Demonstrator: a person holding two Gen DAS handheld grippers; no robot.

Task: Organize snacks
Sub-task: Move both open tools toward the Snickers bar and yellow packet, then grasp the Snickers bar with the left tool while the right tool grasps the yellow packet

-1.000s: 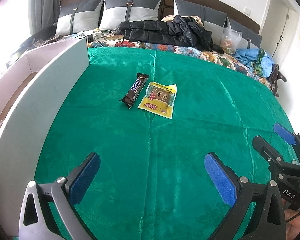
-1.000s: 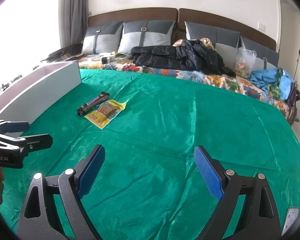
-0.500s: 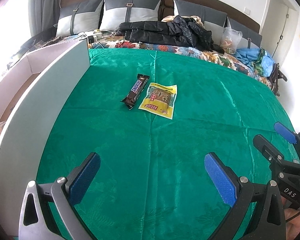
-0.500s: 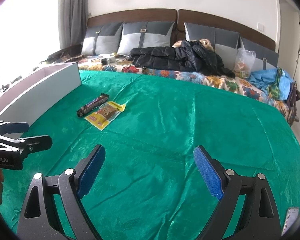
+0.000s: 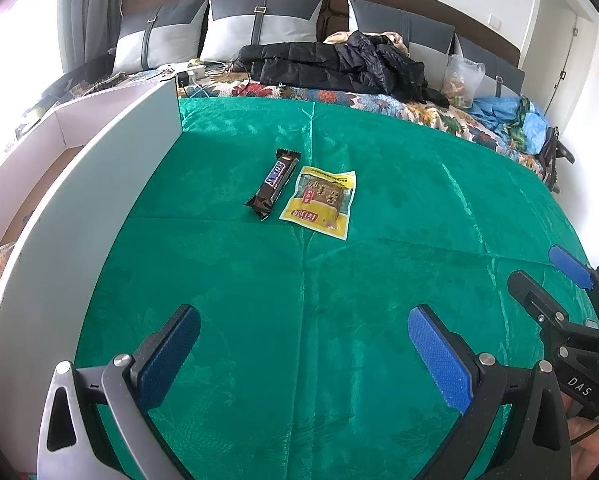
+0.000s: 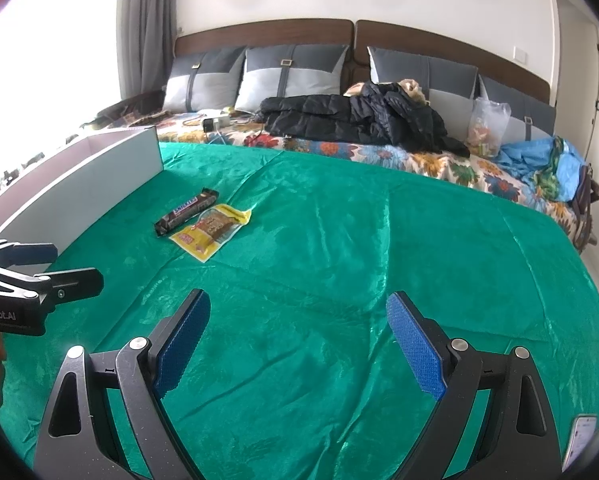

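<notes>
A brown Snickers bar (image 5: 274,182) lies on the green cloth (image 5: 299,300), and a yellow snack packet (image 5: 321,200) lies right beside it. Both also show in the right wrist view, the bar (image 6: 186,211) and the packet (image 6: 210,230). A white open box (image 5: 71,216) stands along the left; it shows in the right wrist view too (image 6: 79,184). My left gripper (image 5: 303,350) is open and empty, well short of the snacks. My right gripper (image 6: 297,338) is open and empty, to the right of the left one.
Beyond the green cloth, a floral bedspread (image 6: 379,156) carries a black jacket (image 6: 359,120), a clear bag (image 6: 487,124), blue fabric (image 6: 547,160) and cables with a charger. Grey pillows lean on the headboard. A phone (image 6: 579,440) lies at the front right.
Almost nothing: both grippers stay open and nearly still, with only a slight drift of view. The snacks have not moved.
</notes>
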